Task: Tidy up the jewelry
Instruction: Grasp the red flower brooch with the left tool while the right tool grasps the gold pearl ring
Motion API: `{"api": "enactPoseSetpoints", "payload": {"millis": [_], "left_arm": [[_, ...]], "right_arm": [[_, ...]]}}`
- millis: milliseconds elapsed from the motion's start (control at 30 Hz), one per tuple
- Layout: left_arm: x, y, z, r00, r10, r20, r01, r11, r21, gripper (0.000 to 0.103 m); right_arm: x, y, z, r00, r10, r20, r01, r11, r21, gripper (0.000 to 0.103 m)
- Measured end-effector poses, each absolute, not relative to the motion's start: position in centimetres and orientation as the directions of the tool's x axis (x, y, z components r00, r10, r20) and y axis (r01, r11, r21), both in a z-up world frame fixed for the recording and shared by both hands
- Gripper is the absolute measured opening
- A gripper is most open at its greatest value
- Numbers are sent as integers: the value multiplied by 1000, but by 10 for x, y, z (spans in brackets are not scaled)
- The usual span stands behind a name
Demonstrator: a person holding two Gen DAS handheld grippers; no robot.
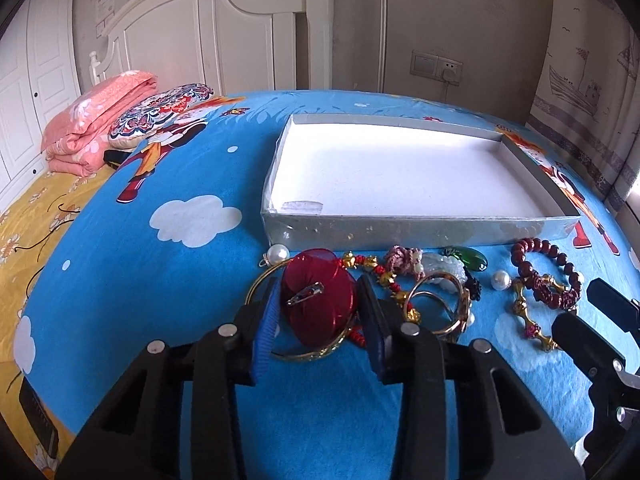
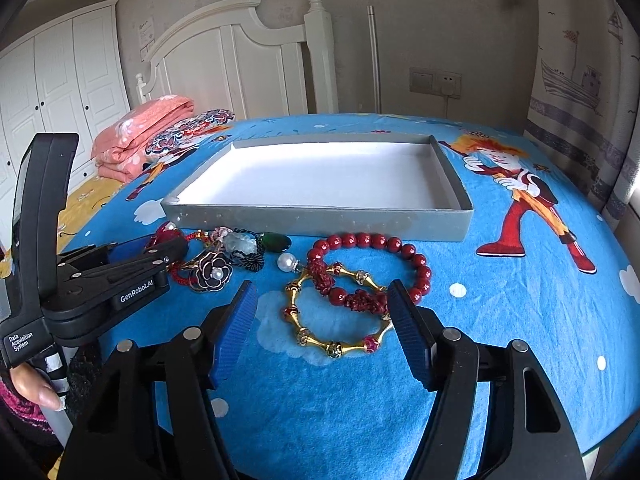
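Observation:
A shallow grey tray point(image 1: 400, 228) with a white floor lies on the blue sheet; it also shows in the right wrist view point(image 2: 320, 220). Jewelry lies in a row in front of it. My left gripper point(image 1: 318, 304) has its blue pads on both sides of a dark red fabric flower brooch point(image 1: 320, 300), which lies over a gold bangle point(image 1: 256, 288). My right gripper point(image 2: 324, 312) is open, its pads on either side of a gold bead bangle point(image 2: 340, 344) and a red bead bracelet point(image 2: 376, 244). The left gripper also shows in the right wrist view point(image 2: 160, 248).
More pieces lie near: a pearl point(image 2: 287, 261), a black flower ring point(image 2: 214, 272), a green pendant point(image 2: 278, 242), a jade charm point(image 1: 444, 266), red knotted cord point(image 1: 384, 276), gold rings point(image 1: 444, 300). Folded pink quilt point(image 1: 92, 124) and pillow point(image 1: 160, 112) lie far left. White headboard behind.

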State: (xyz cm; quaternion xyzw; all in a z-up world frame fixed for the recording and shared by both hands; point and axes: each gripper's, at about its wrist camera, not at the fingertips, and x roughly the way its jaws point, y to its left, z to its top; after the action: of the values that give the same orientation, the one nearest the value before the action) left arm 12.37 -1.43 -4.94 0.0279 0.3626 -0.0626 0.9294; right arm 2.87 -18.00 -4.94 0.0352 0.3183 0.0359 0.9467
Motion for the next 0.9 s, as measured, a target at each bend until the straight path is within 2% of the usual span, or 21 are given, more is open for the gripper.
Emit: {"api": "enactPoseSetpoints", "payload": {"millis": [267, 400, 767, 833, 900], "left_arm": [[100, 8, -29, 753, -126, -646, 143, 989, -26, 37], [93, 20, -26, 761, -104, -641, 125, 992, -13, 37], [92, 37, -31, 748, -106, -655, 108, 993, -37, 37], [91, 36, -32, 745, -106, -659, 109, 993, -36, 37], [88, 35, -34, 742, -104, -662, 110, 993, -32, 37]], "right_arm": [[40, -147, -52, 770, 177, -613, -141, 984, 107, 63], [49, -128, -56, 748, 218, -627, -187, 975, 117, 58], [72, -101, -68, 725, 186, -663, -194, 979, 62, 54], [70, -102, -68, 730, 193, -656, -200, 978, 65, 40], [70, -105, -68, 730, 202, -653, -202, 976, 76, 40]]}}
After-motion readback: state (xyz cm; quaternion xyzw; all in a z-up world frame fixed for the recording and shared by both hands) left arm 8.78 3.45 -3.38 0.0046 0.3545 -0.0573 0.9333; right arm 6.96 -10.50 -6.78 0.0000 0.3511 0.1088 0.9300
